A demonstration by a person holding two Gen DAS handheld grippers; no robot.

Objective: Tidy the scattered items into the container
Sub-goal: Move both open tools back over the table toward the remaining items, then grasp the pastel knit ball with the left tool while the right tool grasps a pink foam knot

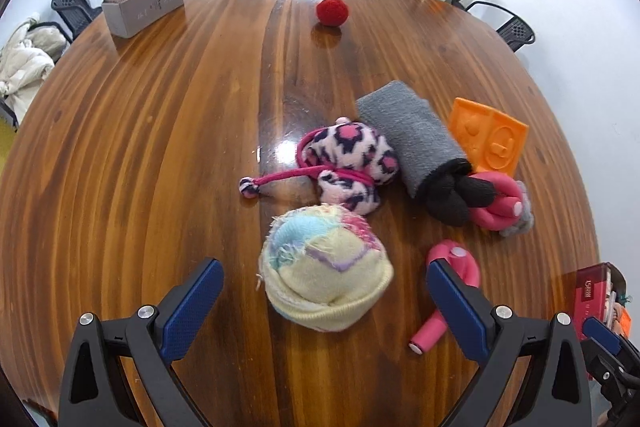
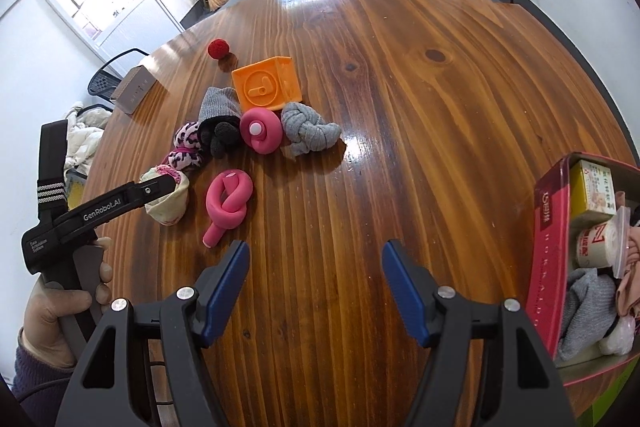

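— Wooden table [image 2: 400, 107], glossy, with chairs round it and benches in the far room. What's on it?

— A scattered heap: a pastel sock ball [image 1: 326, 267] nearest the left gripper [image 1: 324, 303], a pink-and-black spotted plush toy [image 1: 348, 163] just beyond it, a grey rolled sock [image 1: 412, 135] with black fabric poking out, an orange cube [image 2: 266, 83], a grey knotted cloth [image 2: 308, 131], and a red ball [image 1: 332, 12] far off alone.

— And the pink pieces?

— Two knotted pink foam tubes [image 2: 230, 203], one near, one beside the cube.

— The jaws?

— Left gripper is spread wide, the sock ball between its fingers, pads not pressing it. Right gripper [image 2: 316, 287] is spread too, over bare wood, nothing between.

— The container?

— Red tin box [image 2: 550, 247] at the near right edge, already holding packets and cloths. A grey box [image 1: 144, 3] sits far left.
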